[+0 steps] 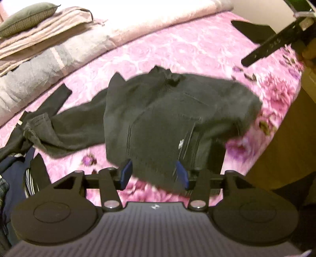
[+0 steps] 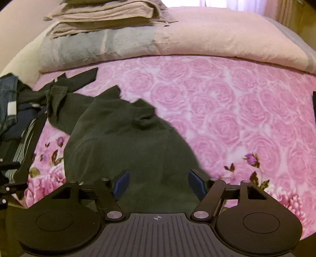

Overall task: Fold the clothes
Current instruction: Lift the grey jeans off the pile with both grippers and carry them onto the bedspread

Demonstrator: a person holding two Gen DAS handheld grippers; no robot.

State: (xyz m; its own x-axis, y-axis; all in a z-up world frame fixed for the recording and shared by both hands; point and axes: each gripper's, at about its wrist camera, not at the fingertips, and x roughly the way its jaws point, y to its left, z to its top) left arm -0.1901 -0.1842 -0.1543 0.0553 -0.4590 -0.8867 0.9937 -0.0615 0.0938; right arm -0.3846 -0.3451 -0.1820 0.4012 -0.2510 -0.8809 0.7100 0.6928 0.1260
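A dark grey pair of trousers lies bunched and partly folded on the pink rose bedspread, with one leg trailing off to the left. My left gripper is open at the garment's near edge, and the cloth lies between its blue pads. In the right wrist view the same trousers spread out ahead, and my right gripper is open low over their near part. The right gripper also shows as a black bar at the top right of the left wrist view.
A pile of other clothes, denim, navy and striped, sits at the bed's left side. Folded blankets and a duvet line the far edge, with a pillow on top. A wooden panel borders the bed on the right.
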